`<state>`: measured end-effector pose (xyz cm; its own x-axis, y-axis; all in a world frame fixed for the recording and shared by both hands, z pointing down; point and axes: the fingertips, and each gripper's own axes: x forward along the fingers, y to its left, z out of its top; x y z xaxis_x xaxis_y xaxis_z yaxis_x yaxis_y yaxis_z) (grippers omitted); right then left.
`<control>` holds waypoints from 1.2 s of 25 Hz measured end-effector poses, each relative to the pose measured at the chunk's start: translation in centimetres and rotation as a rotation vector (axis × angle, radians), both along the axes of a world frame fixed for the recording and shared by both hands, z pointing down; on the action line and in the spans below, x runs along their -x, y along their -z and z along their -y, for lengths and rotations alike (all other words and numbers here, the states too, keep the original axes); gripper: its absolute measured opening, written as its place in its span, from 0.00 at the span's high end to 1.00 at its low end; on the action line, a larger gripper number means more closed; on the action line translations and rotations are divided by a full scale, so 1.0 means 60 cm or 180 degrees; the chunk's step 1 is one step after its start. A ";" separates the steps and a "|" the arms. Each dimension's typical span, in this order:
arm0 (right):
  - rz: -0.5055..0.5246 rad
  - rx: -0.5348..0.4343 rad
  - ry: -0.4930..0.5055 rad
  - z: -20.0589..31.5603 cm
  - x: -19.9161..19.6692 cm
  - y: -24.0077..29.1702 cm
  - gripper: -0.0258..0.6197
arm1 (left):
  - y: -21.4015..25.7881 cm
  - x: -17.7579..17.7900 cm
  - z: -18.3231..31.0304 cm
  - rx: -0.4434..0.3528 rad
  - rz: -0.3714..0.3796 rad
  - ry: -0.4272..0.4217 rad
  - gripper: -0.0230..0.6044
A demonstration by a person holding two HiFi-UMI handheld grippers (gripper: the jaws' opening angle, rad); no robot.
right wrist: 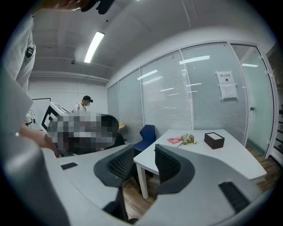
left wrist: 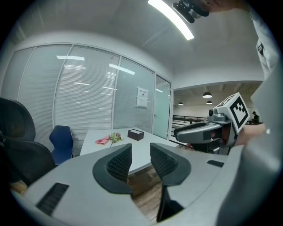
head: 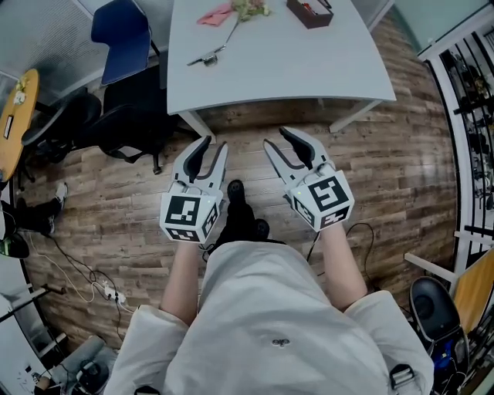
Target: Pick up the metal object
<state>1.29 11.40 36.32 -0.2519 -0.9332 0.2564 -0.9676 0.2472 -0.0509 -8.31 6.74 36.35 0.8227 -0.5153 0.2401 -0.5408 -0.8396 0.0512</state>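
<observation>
A small metal object (head: 207,59) lies on the white table (head: 293,69), near its left front part, at the end of a flower stem. Both grippers hang over the wooden floor in front of the table, well short of it. My left gripper (head: 214,143) is open with nothing between its jaws. My right gripper (head: 275,137) is open and empty too. In the left gripper view the left gripper (left wrist: 140,146) points toward the table (left wrist: 110,143). In the right gripper view the right gripper (right wrist: 144,149) also faces the table (right wrist: 221,156). The metal object cannot be made out in either gripper view.
A flower (head: 248,9), a pink item (head: 214,15) and a dark box (head: 309,11) lie at the table's far side. A blue chair (head: 121,31) and black office chairs (head: 116,123) stand left of the table. Cables (head: 85,278) trail on the floor; a rack (head: 472,92) stands right.
</observation>
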 end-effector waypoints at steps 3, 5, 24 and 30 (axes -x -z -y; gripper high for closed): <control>-0.0010 0.0026 0.0008 0.041 -0.001 -0.002 0.73 | -0.005 -0.001 0.039 0.0002 0.0009 -0.0008 0.75; -0.0012 0.0066 0.0011 0.066 -0.004 -0.008 0.73 | -0.015 -0.007 0.062 0.0001 0.0067 -0.0027 0.74; -0.0085 0.0201 -0.0006 0.251 -0.002 -0.023 0.73 | -0.047 -0.012 0.229 0.0054 0.0156 -0.0082 0.74; -0.0113 0.0208 -0.0002 0.296 0.004 -0.027 0.73 | -0.043 -0.010 0.271 0.0026 0.0147 -0.0110 0.74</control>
